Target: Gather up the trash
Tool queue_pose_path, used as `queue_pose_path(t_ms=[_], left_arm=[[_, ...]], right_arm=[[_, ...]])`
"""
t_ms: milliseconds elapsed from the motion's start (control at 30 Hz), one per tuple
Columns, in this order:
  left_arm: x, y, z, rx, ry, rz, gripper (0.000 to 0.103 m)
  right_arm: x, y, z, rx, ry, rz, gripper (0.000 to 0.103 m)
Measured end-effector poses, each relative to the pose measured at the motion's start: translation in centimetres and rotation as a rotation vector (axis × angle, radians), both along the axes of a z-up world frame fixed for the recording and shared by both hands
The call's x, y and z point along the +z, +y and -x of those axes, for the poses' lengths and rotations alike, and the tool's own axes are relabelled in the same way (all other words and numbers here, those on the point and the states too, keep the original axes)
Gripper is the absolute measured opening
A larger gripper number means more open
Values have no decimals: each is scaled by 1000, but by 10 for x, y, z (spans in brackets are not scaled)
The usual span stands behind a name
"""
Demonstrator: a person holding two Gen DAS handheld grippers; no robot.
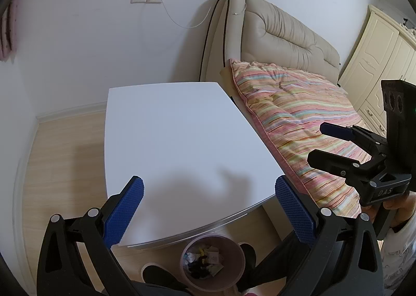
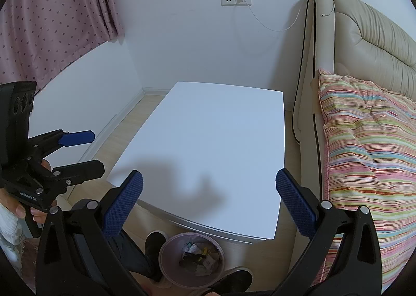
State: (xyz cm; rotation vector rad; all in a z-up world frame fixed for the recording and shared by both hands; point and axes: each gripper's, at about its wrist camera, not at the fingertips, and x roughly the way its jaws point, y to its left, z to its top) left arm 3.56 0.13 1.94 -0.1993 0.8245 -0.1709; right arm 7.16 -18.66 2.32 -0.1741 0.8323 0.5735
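Observation:
A pink trash bin (image 1: 234,277) with several crumpled wrappers and papers (image 1: 205,261) inside stands on the floor just under the near edge of a white table (image 1: 182,140). It also shows in the right wrist view (image 2: 169,264), with its trash (image 2: 197,257). My left gripper (image 1: 208,205) is open and empty above the table's near edge. My right gripper (image 2: 208,199) is open and empty too, held to the right of the left one. Each gripper shows in the other's view, the right one (image 1: 330,145) and the left one (image 2: 88,150), both with jaws apart.
A bed with a striped quilt (image 1: 299,124) and beige headboard (image 1: 286,36) runs along the table's right side. A wall with sockets and a charger cable (image 2: 260,20) lies behind. Pink curtain (image 2: 52,15) at left. The person's shoes (image 2: 156,241) flank the bin.

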Motion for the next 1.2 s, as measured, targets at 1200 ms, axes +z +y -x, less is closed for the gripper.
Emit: queue_pose_path(t_ms=[1200], left_arm=[[-3,-6,-1,-10,8,-5,97]], right_arm=[[-5,-5,2,-8,12,2,100]])
